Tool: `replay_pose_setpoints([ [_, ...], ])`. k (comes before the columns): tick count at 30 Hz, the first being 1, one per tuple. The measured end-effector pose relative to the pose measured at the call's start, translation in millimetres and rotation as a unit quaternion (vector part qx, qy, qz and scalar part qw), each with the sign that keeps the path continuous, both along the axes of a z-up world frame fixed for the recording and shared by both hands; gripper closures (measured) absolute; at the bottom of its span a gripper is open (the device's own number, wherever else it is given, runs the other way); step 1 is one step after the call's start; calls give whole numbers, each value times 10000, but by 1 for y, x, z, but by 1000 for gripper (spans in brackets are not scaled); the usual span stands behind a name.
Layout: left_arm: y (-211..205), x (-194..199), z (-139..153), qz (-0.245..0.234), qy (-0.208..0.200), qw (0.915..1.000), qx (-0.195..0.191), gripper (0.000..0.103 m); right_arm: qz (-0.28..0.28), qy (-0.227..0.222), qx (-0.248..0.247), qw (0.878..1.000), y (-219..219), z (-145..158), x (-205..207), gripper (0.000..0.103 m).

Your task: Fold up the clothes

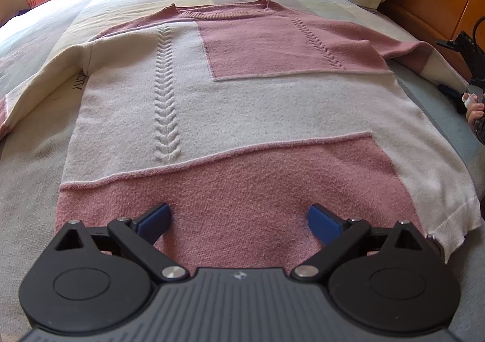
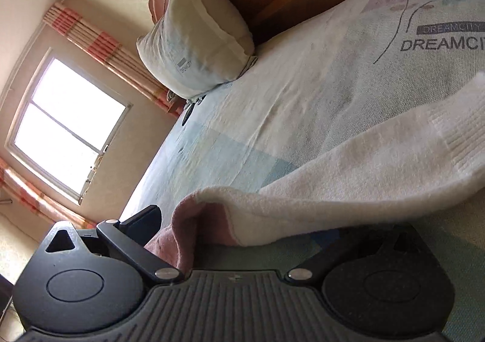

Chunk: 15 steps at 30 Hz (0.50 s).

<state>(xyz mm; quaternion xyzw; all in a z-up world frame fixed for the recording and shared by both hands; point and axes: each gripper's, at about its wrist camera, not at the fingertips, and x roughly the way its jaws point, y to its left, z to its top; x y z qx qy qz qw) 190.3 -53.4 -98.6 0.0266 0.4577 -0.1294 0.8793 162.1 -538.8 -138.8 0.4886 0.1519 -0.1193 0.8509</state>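
A pink-and-cream sweater (image 1: 230, 105) lies flat, front up, on the bed (image 1: 33, 178). The left gripper (image 1: 239, 220) hovers over its pink hem, fingers spread wide and empty. The right gripper (image 2: 230, 233) is at the sleeve (image 2: 333, 190), which drapes across its fingers; whether they pinch it cannot be told.

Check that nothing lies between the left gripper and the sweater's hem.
Nothing visible does. The left gripper sits open right over the pink hem of the sweater, which lies flat on the bed; only knit shows between its blue fingers.
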Motion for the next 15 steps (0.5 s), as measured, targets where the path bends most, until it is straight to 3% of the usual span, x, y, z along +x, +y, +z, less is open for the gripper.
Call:
replay_pose_setpoints([
  [6, 1, 0, 0, -33, -5, 10000, -25, 5, -513, -409, 440, 9969, -11, -7, 4, 0],
  [15, 1, 0, 0, -43, -18, 10000, -52, 5, -851, -1047, 660, 9887, -54, -5, 23, 0],
])
